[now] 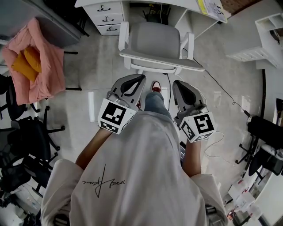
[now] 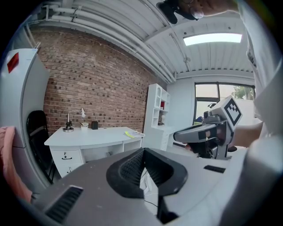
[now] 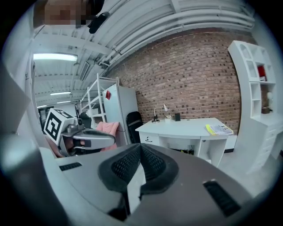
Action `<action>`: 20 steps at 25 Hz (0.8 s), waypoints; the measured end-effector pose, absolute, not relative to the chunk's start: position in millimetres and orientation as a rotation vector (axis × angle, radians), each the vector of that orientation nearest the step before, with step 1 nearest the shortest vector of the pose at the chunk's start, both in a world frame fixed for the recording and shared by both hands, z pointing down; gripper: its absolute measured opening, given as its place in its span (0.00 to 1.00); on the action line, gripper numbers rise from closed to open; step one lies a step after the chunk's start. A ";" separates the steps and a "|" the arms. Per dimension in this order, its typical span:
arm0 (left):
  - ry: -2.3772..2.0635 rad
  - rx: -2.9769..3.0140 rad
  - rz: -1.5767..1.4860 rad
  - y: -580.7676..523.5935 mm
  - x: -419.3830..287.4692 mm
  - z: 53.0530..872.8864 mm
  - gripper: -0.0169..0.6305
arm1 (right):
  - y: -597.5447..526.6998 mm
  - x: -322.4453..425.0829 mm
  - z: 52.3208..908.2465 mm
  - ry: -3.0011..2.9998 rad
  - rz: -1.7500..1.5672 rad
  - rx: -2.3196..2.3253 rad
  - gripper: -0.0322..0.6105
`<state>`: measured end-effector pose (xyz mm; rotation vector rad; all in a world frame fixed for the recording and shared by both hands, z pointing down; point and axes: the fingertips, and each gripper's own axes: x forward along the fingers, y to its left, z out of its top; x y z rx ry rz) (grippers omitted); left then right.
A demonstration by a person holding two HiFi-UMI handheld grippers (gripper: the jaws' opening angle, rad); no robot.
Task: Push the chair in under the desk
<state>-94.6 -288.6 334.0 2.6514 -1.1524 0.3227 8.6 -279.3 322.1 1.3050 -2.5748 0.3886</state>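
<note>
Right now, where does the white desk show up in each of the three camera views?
Head view: the white desk runs along the top edge, beyond the chair.
Left gripper view: the desk sits left of centre, above the gripper's body.
Right gripper view: the desk sits right of centre.
Shared landmark: the yellow-edged papers on the desk's end.

The head view looks steeply down from above the person, with the desk (image 1: 190, 5) at its top edge. Both gripper views sit lower, well back from the desk (image 2: 88, 134), and face it almost level. All three views share the desk, and the gripper views also share the brick wall (image 3: 190, 75) behind it.
</note>
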 end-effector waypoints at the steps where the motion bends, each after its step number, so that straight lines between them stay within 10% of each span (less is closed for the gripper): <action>1: -1.150 2.651 0.321 -287.4 -94.7 334.7 0.03 | -279.0 7.4 322.3 -2.573 0.378 1.301 0.09; 20: -1.151 2.644 0.314 -289.8 -100.1 335.2 0.04 | -280.6 0.7 326.2 -2.547 0.364 1.282 0.09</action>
